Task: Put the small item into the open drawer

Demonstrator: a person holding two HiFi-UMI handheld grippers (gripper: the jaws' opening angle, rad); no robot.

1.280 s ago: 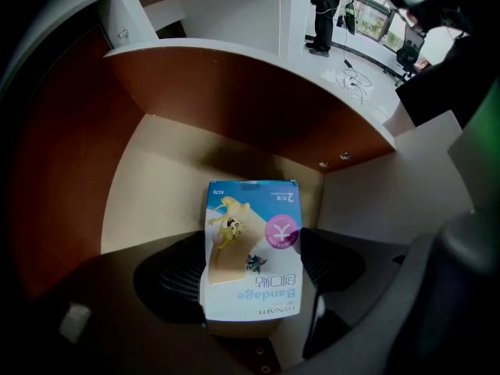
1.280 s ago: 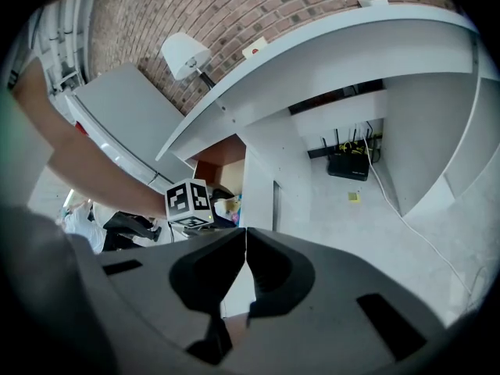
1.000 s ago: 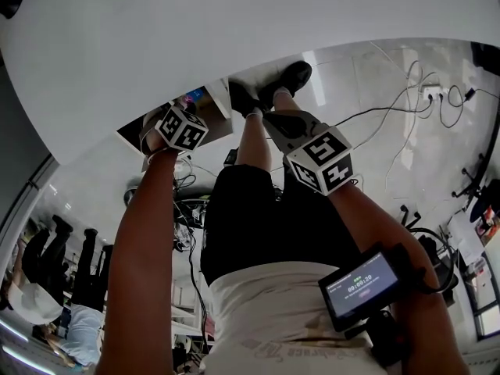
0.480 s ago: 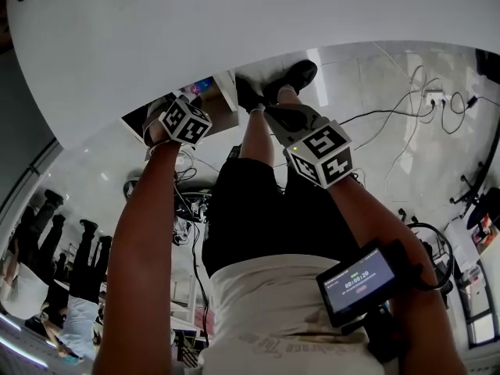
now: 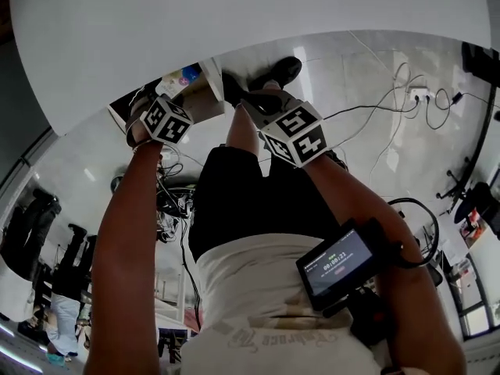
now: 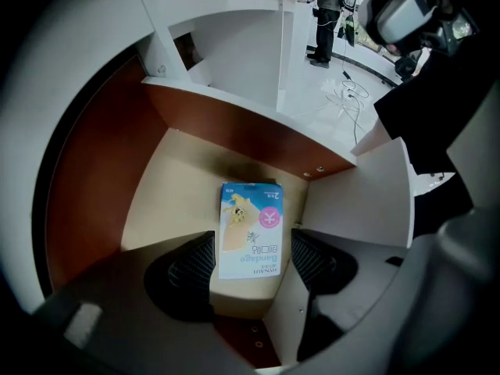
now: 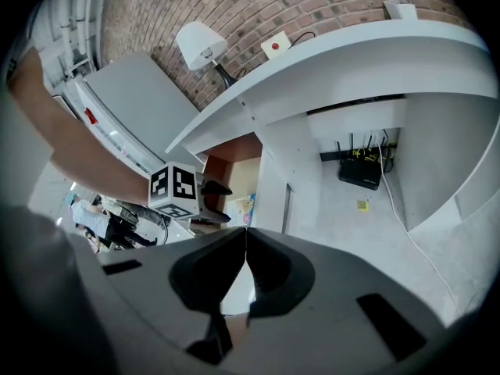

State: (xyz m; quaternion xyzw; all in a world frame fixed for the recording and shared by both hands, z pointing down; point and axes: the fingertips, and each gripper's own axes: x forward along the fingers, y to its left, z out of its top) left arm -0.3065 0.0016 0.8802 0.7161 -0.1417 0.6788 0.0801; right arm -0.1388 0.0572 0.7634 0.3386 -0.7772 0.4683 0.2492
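head view: desk (image 5: 258,22) above open drawer (image 5: 205,101)

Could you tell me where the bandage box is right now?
In the left gripper view, the bandage box lies flat on the floor of the open drawer, right of centre, near the white panel.

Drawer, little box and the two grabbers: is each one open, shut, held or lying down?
Drawer, open.
Bandage box, lying flat on the drawer floor, not held.
Left gripper, open above the box; its jaws have just been closing a little and touch nothing.
Right gripper, shut, empty.
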